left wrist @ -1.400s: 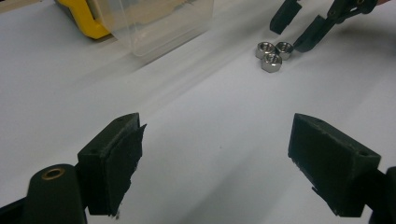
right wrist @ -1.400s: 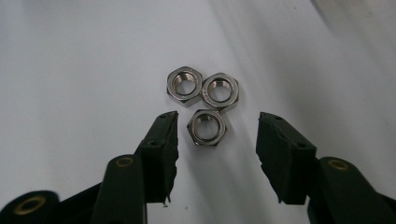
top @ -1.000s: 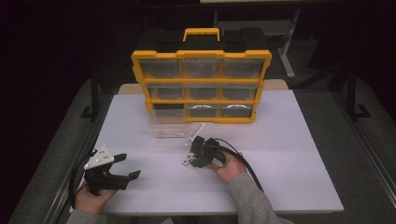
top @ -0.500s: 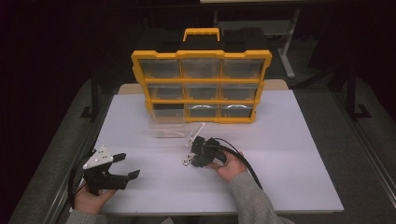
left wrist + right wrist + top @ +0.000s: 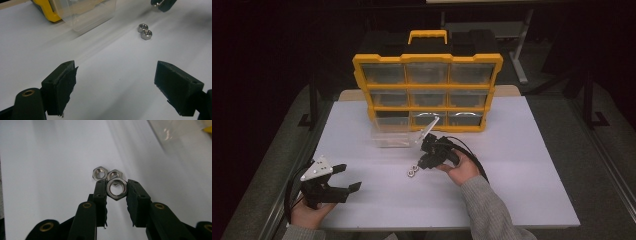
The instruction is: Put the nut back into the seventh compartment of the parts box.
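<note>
My right gripper (image 5: 116, 184) is shut on a steel hex nut (image 5: 110, 192), held a little above the white table. Two more hex nuts (image 5: 95, 175) lie side by side on the table just past its tips, and they show as a small pair (image 5: 412, 173) in the high view, left of the right gripper (image 5: 424, 159). My left gripper (image 5: 348, 177) rests at the near left of the table, open with nothing between its jaws. In the left gripper view its jaws (image 5: 117, 75) stand wide apart, with the two nuts (image 5: 146, 34) lying farther off.
A yellow parts organizer (image 5: 427, 92) with clear drawers stands upright at the back of the white table (image 5: 522, 165). One clear drawer (image 5: 392, 136) sits pulled out on the table in front of it, just beyond the right gripper.
The right gripper has risen slightly from the table with one nut between its jaws. The left gripper has stayed in place.
</note>
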